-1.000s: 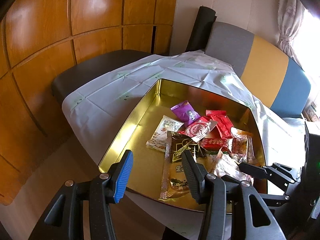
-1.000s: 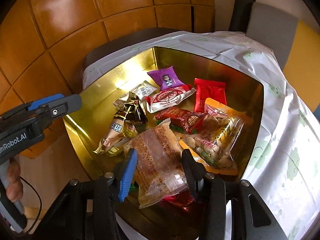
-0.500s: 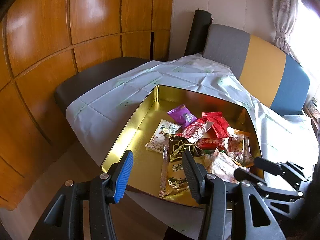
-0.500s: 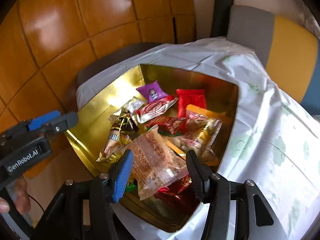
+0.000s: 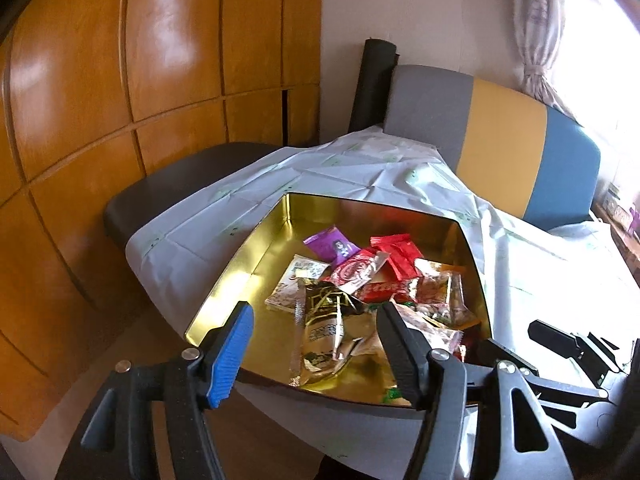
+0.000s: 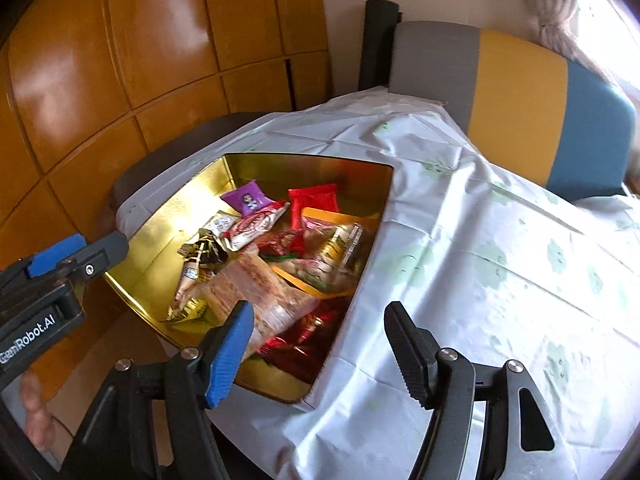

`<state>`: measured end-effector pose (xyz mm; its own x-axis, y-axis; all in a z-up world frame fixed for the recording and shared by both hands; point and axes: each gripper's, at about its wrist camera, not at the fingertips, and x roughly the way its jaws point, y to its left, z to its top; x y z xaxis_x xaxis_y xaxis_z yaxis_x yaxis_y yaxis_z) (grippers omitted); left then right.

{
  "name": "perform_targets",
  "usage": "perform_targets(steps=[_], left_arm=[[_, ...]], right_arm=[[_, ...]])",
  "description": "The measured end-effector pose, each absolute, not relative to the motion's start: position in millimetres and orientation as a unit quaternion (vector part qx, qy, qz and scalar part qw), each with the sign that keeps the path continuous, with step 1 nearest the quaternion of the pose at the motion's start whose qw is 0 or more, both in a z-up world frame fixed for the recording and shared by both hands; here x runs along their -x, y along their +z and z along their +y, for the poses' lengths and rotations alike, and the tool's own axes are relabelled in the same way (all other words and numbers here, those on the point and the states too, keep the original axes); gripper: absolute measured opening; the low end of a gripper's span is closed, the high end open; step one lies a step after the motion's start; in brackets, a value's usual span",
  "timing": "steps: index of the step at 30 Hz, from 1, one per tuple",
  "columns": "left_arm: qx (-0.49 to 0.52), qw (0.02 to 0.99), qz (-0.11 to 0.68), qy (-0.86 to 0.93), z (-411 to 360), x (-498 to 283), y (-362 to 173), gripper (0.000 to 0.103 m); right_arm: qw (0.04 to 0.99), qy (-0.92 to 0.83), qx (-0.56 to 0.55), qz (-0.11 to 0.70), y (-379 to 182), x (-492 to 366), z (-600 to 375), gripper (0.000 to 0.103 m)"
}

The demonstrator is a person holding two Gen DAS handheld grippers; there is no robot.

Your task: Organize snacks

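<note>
Both grippers, left gripper [image 5: 316, 344] and right gripper [image 6: 320, 344], are just spreading empty jaws (nothing between them) above the gold tin [image 5: 256, 236] holding snack packets [image 6: 256, 292] at twelve o'clock, likely finishing.

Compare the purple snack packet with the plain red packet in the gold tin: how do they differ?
The purple packet carries a small cartoon figure; the red packet looks plain. The purple packet lies at the far corner of the gold tin, while the red packet is beside it, nearer the tablecloth-side wall. The red packet looks larger. Both lie flat, untouched by either claw.
</note>
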<state>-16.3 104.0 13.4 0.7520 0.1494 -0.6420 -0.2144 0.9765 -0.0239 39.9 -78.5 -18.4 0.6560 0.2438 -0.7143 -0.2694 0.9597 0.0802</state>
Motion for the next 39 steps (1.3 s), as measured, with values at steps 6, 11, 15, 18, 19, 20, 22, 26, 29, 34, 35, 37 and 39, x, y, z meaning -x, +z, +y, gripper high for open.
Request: perform_targets(steps=[6,11,15,18,19,20,22,26,29,34,35,37,39], left_arm=[[0.032,0.936,0.331,0.114,90.8,18.9,15.3,0.065],[0.024,0.936,0.326,0.128,88.6,20.4,17.0,0.065],[0.030,0.936,0.326,0.132,91.5,20.6,17.1,0.065],[0.030,0.937,0.321,0.135,91.0,21.5,17.4,0.065],[0.029,0.937,0.321,0.135,91.0,21.8,17.4,0.065],[0.029,0.937,0.321,0.135,90.9,21.7,17.4,0.065],[0.029,0.937,0.321,0.134,90.6,21.9,17.5,0.065],[0.028,0.937,0.321,0.131,89.9,21.7,17.7,0.065],[0.028,0.938,0.320,0.131,89.9,22.1,18.0,0.065],[0.028,0.938,0.320,0.131,89.8,21.3,17.7,0.065],[0.027,0.938,0.320,0.129,89.9,21.2,17.6,0.065],[0.028,0.937,0.322,0.129,89.7,21.3,17.3,0.065],[0.027,0.937,0.323,0.129,89.4,20.4,17.0,0.065]], right_arm=[[0.916,0.122,0.005,0.382,-15.3,-36.6,-91.0,0.069],[0.918,0.119,0.002,0.378,-13.6,-35.4,-94.0,0.070],[0.919,0.119,0.003,0.376,-14.2,-33.8,-94.1,0.070],[0.918,0.120,0.002,0.377,-15.0,-33.8,-93.6,0.070],[0.918,0.121,0.003,0.377,-15.0,-33.8,-93.3,0.070],[0.918,0.120,0.003,0.377,-15.0,-34.0,-93.0,0.070],[0.919,0.121,0.003,0.376,-14.6,-33.8,-92.6,0.071],[0.919,0.122,0.004,0.376,-15.1,-33.8,-92.3,0.071],[0.918,0.122,0.005,0.376,-15.2,-34.0,-92.0,0.071],[0.919,0.121,0.006,0.375,-14.9,-33.6,-91.9,0.071],[0.919,0.121,0.006,0.375,-14.7,-33.3,-91.9,0.071],[0.919,0.121,0.006,0.375,-14.6,-33.6,-91.8,0.071],[0.919,0.121,0.006,0.375,-14.5,-33.5,-92.0,0.071]])
